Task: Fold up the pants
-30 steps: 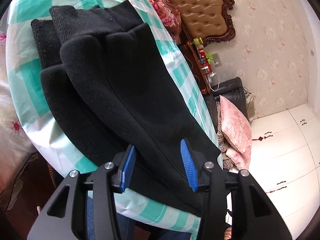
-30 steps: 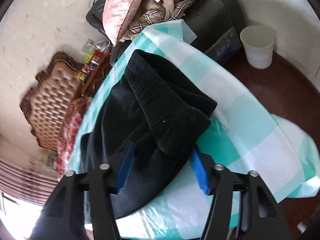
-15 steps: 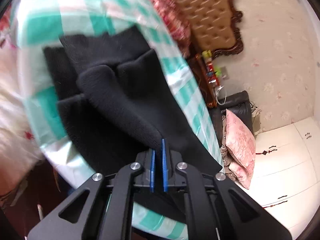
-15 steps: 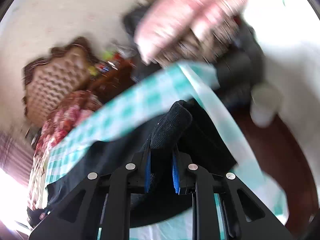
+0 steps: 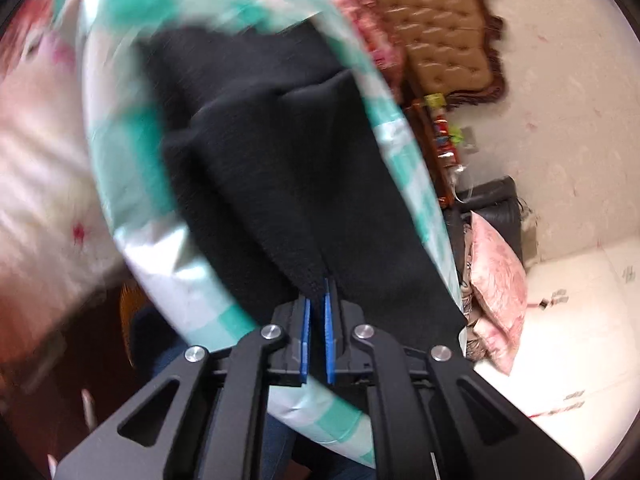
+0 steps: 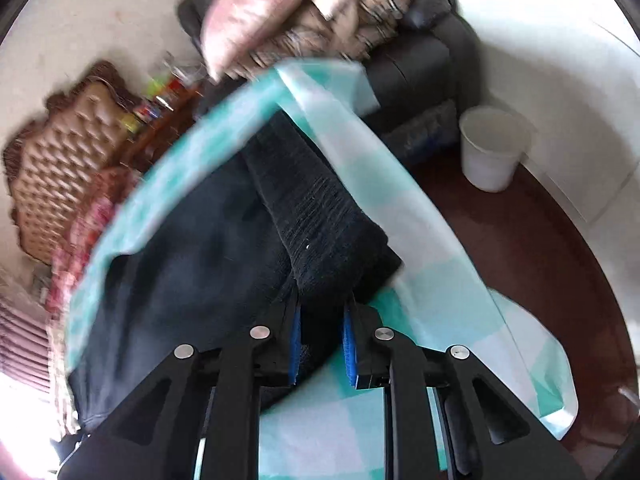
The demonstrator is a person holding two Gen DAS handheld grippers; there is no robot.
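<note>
Black knit pants (image 5: 280,152) lie lengthwise on a table with a teal-and-white checked cloth (image 5: 128,152). My left gripper (image 5: 318,300) is shut on a pinch of the pants fabric near the table's near edge. In the right wrist view the pants (image 6: 224,256) show their ribbed end bunched up, and my right gripper (image 6: 322,320) is shut on that thick ribbed fold, blue pads (image 6: 349,344) pressing it from both sides. Both views are blurred by motion.
A brown tufted headboard (image 5: 432,32) and a side table with bottles (image 5: 440,136) stand past the table. Pink pillows (image 5: 500,284) lie on a dark sofa (image 6: 420,64). A white bin (image 6: 492,148) stands on the dark red floor. White cabinets are at the right.
Both grippers were open over the pants a second ago; they closed on the fabric. They now hold it while both cameras swing, pulling the cloth along.
</note>
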